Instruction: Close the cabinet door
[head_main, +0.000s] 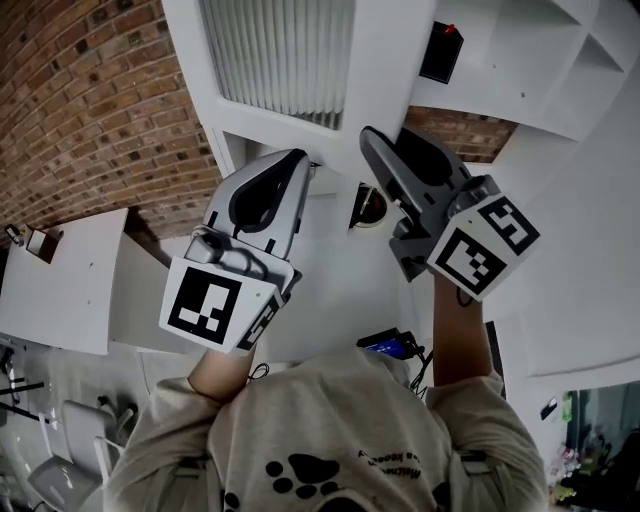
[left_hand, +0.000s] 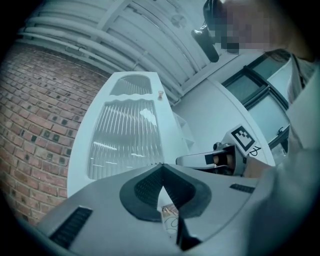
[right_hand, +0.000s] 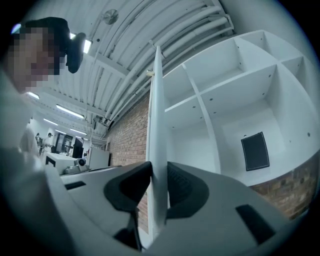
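Note:
The white cabinet door with a ribbed glass panel stands open, swung out from the white cabinet. In the right gripper view the door's edge runs straight up between the jaws, and my right gripper is shut on it, one pad against each face. The open shelves lie to the right of the edge. My left gripper is shut with nothing between its tips, just in front of the door's glass face. In the head view both grippers reach up side by side at the door's lower part.
A brick wall lies to the left of the door. A black panel hangs on the back of one cabinet compartment. A white table and a chair stand at the lower left, behind me.

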